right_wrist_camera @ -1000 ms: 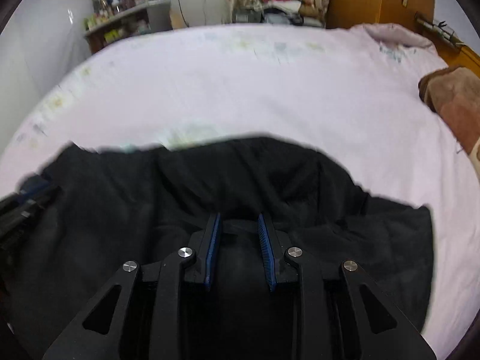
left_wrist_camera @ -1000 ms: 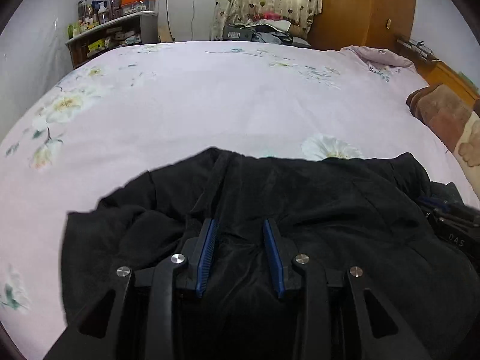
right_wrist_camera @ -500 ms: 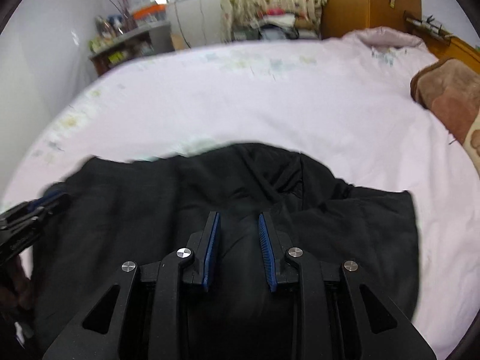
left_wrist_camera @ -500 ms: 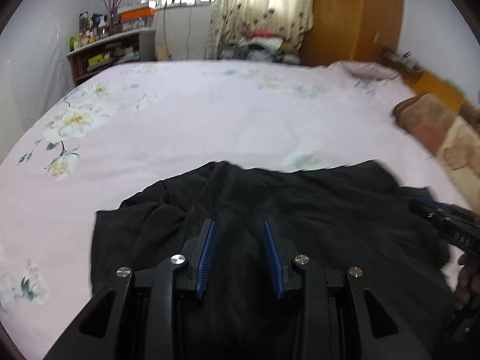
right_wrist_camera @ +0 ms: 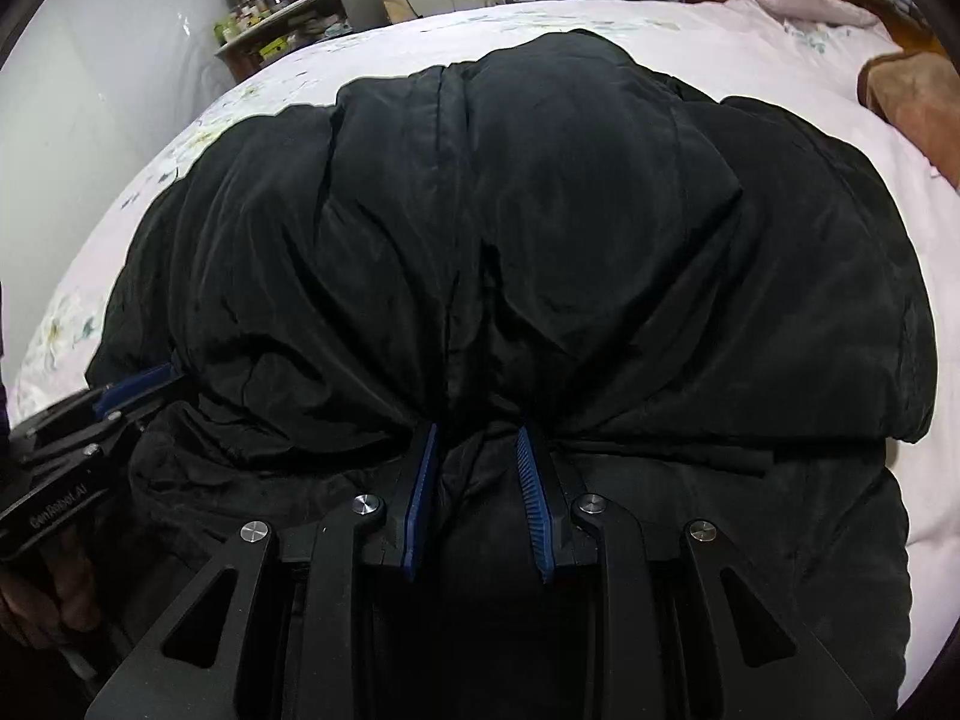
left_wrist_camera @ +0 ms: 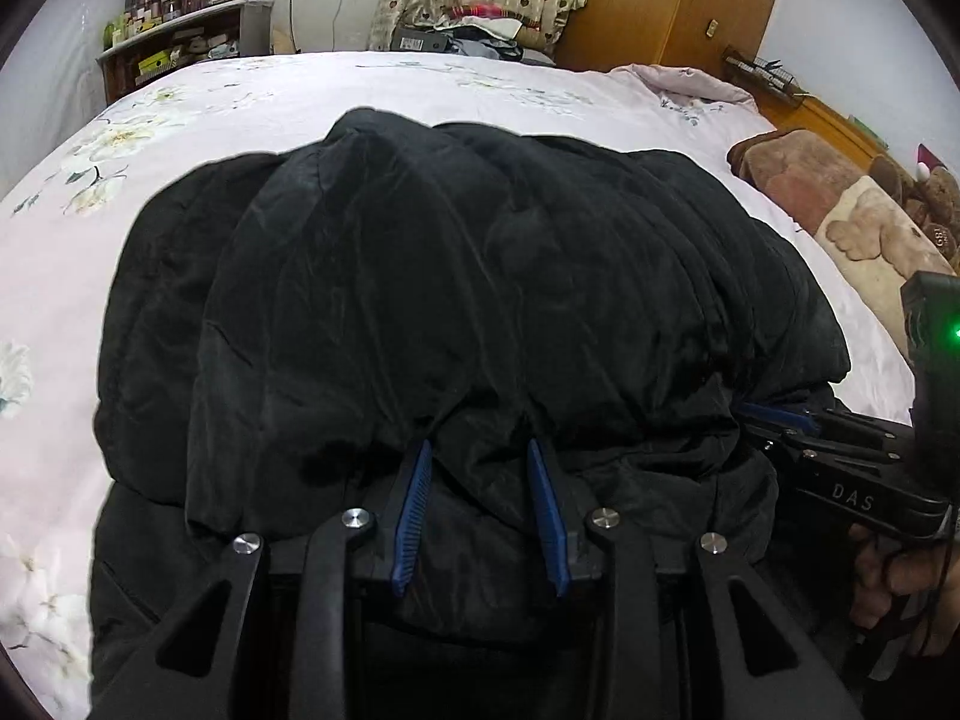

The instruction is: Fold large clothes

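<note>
A large black padded jacket [left_wrist_camera: 480,276] lies on the pink floral bed, doubled over itself; it also fills the right wrist view [right_wrist_camera: 516,252]. My left gripper [left_wrist_camera: 479,450] is shut on a bunched edge of the jacket, fabric pinched between its blue pads. My right gripper [right_wrist_camera: 477,435] is likewise shut on the jacket's edge. The right gripper shows at the right in the left wrist view [left_wrist_camera: 840,468], the left gripper at the left in the right wrist view [right_wrist_camera: 90,420]. Both hold the folded-over layer above the lower layer.
The pink floral bed sheet [left_wrist_camera: 252,96] stretches far ahead. Brown and beige pillows [left_wrist_camera: 828,192] lie at the right. A cluttered shelf [left_wrist_camera: 180,42], curtains and a wooden wardrobe [left_wrist_camera: 672,0] stand beyond the bed.
Both grippers have carried the jacket's edge forward over the garment. The jacket now bulges up folded in front of both cameras, where before it lay flatter.
</note>
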A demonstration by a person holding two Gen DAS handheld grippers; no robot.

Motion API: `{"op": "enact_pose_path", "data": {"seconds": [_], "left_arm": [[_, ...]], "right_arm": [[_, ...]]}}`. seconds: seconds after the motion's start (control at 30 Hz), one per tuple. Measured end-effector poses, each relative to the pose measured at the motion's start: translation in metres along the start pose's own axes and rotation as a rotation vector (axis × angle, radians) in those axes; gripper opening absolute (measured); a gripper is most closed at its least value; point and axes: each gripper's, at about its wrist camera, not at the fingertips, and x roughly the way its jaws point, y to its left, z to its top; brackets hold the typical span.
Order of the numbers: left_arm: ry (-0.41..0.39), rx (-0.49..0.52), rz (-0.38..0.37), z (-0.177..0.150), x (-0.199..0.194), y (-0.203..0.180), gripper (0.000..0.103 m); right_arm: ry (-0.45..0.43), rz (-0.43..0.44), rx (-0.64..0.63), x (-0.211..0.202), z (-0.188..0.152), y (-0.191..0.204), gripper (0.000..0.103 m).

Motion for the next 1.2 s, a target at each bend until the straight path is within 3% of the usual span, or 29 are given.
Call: {"op": "enact_pose_path", "data": {"seconds": [0.07, 0.17, 0.27, 0.37, 0.47, 0.87, 0.97, 1.2], "left_arm": [[-0.001, 0.015, 0.009, 0.005, -0.017, -0.004, 0.036], [-0.066, 0.020, -0.026, -0.001, -0.051, -0.007, 0.036], [-0.067, 0.030, -0.027, -0.012, -0.053, -0.006, 0.036], [0.023, -0.017, -0.010, -0.026, -0.020, 0.002, 0.036], [0.025, -0.022, -0.001, -0.029, -0.008, 0.006, 0.036], [0.009, -0.021, 0.008, -0.034, -0.007, 0.002, 0.036], [0.006, -0.025, 0.014, -0.033, -0.022, -0.001, 0.036], [-0.040, -0.007, 0.045, -0.045, -0.076, -0.007, 0.035]], "right_arm": [[-0.010, -0.021, -0.006, -0.015, 0.004, 0.003, 0.027], [-0.096, -0.020, -0.034, -0.051, 0.000, 0.013, 0.027], [-0.159, 0.023, -0.052, -0.074, -0.008, 0.027, 0.027], [-0.102, 0.030, -0.087, -0.049, -0.013, 0.040, 0.027], [-0.017, -0.007, -0.106, -0.006, -0.021, 0.041, 0.026], [-0.038, -0.023, -0.104, 0.014, -0.016, 0.044, 0.026], [-0.036, -0.020, -0.086, -0.011, -0.028, 0.043, 0.027], [-0.124, -0.026, -0.101, -0.081, -0.047, 0.046, 0.029]]}}
